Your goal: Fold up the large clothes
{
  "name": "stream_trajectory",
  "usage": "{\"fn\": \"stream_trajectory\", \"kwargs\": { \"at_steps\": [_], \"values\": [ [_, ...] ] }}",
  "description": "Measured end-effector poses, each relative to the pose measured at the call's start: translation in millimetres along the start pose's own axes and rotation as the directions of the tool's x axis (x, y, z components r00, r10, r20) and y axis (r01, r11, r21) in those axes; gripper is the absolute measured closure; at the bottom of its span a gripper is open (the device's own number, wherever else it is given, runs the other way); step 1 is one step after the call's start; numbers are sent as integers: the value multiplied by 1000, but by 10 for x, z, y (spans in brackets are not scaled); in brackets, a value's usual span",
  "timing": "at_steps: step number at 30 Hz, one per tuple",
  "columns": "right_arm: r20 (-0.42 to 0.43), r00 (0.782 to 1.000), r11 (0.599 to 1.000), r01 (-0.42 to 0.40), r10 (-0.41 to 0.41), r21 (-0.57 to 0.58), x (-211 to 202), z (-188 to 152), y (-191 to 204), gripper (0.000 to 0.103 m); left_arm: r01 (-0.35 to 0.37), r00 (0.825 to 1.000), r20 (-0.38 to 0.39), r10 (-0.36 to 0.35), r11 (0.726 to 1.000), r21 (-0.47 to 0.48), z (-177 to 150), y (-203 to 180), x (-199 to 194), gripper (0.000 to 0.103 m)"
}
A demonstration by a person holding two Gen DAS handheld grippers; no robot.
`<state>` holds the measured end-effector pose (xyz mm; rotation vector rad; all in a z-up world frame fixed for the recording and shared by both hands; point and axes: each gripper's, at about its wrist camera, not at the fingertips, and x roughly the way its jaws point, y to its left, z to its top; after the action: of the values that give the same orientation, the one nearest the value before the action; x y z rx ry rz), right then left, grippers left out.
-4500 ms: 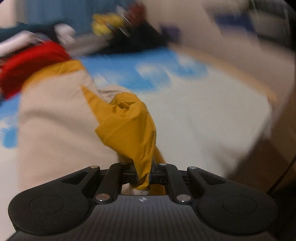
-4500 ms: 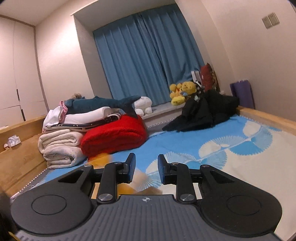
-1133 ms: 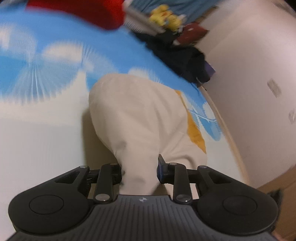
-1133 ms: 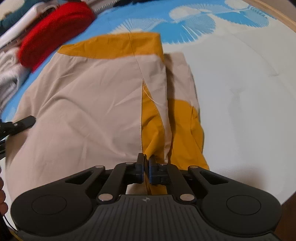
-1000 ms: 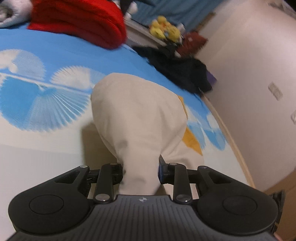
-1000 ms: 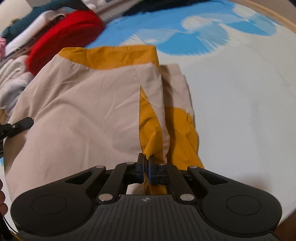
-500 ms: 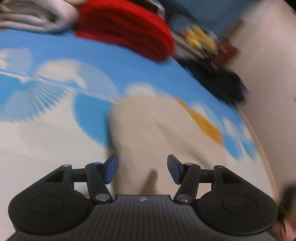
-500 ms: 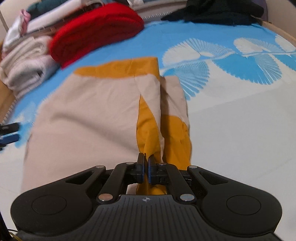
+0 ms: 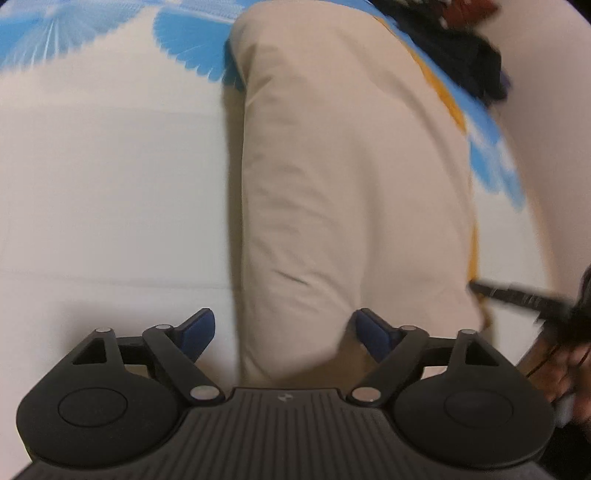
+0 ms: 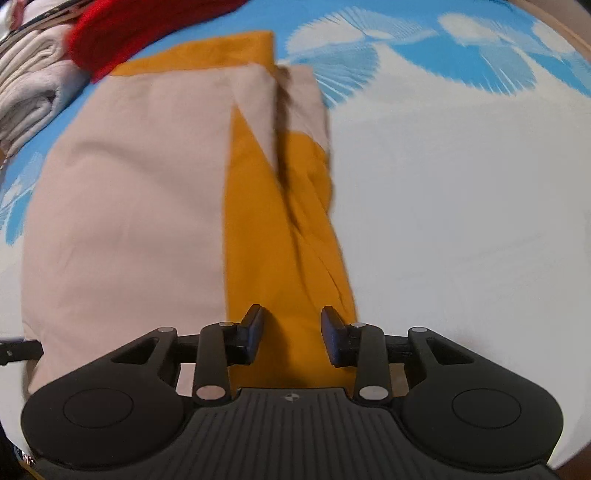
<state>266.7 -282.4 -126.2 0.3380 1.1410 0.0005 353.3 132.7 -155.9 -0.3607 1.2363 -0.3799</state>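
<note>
Beige-and-mustard garment (image 10: 140, 206) spread flat on the bed (image 10: 461, 221), folded lengthwise. Left tool (image 9: 284, 330) just opened wider, jaws well apart, beige edge between them but not pinched. Right tool (image 10: 291, 334) just opened too, mustard strip between its pads, unclamped. Red blanket (image 10: 140, 33) and towels (image 10: 29, 92) beyond.

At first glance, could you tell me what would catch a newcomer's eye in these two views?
The beige and mustard garment lies folded lengthwise on the white and blue patterned bedspread, filling the middle of both views. The right gripper stands open over its mustard strip, and the left gripper stands open over the beige edge; both jaws have just been opening, pressing on nothing. A red folded blanket sits at the far left corner.
</note>
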Motion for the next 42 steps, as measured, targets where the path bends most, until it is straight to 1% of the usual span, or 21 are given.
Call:
{"fn": "stream_trajectory", "kwargs": {
  "at_steps": [1,2,3,4,5,7,9,12,14,19,21,22,25,27,28,29,30,31,34,36,42],
  "values": [
    [-4,1000,1000,-8,8,6,-3,-9,-25,67,41,999,18,-41,999,-17,-8,-7,5,40],
    [-8,1000,1000,-12,12,11,-11,-15,-40,73,53,998,34,-52,998,-20,-2,-26,16,40],
    [-3,1000,1000,-13,13,17,-16,-20,-53,83,47,998,50,-47,999,-13,-15,-91,12,46],
    [12,1000,999,-16,16,28,-57,-23,-62,100,41,997,61,-40,999,-10,-33,-136,13,49],
    [41,999,998,-30,28,48,-114,-11,-80,103,43,997,72,-42,999,-9,-40,-164,2,50],
    [89,994,995,-76,71,62,-214,20,-89,103,78,993,88,-77,997,-9,-67,-191,-66,53],
    [103,992,997,-70,66,32,-247,37,-48,103,63,994,86,-66,997,38,-95,-217,-89,53],
    [13,1000,1000,19,-19,-1,-94,-13,-83,103,-12,999,45,10,999,47,-145,-177,-46,40],
    [-13,999,999,51,-52,-18,-42,-21,-96,103,1,1000,28,-1,1000,1,-111,-147,-93,41],
    [86,996,1000,-18,19,-13,-240,21,-143,102,4,993,118,-11,998,57,-186,-287,-381,46],
    [77,997,1000,-21,22,-16,-230,9,-140,95,-85,994,83,75,988,132,-238,-285,-261,46],
    [49,999,1000,-22,23,-20,-198,-6,-142,87,-142,989,70,132,975,171,-293,-294,-187,45],
    [78,997,997,25,-19,-70,-300,-51,-62,86,-193,977,124,173,965,176,-392,-412,-296,47],
    [164,986,989,40,-16,-141,-528,-103,38,85,-270,948,230,218,935,228,-553,-622,-501,45],
    [214,977,982,52,-12,-182,-664,-151,99,79,-318,926,289,241,911,261,-657,-729,-597,34],
    [267,964,971,71,-8,-227,-803,-215,160,69,-364,900,355,254,886,287,-774,-844,-701,26],
    [312,950,959,97,-9,-266,-922,-284,214,64,-403,869,422,259,865,298,-897,-953,-807,13],
    [357,934,945,129,-15,-300,-1031,-373,268,58,-433,838,480,259,851,297,-1031,-1048,-907,8],
    [451,892,927,174,-6,-331,-1338,-682,344,53,-469,782,568,254,841,269,-1433,-1231,-1128,5],
    [473,881,937,165,1,-309,-1474,-863,338,50,-475,760,596,260,848,236,-1666,-1307,-1229,2],
    [505,863,945,161,5,-286,-1796,-1382,415,48,-460,723,643,251,870,177,-2170,-1578,-1518,0]
  ]
}}
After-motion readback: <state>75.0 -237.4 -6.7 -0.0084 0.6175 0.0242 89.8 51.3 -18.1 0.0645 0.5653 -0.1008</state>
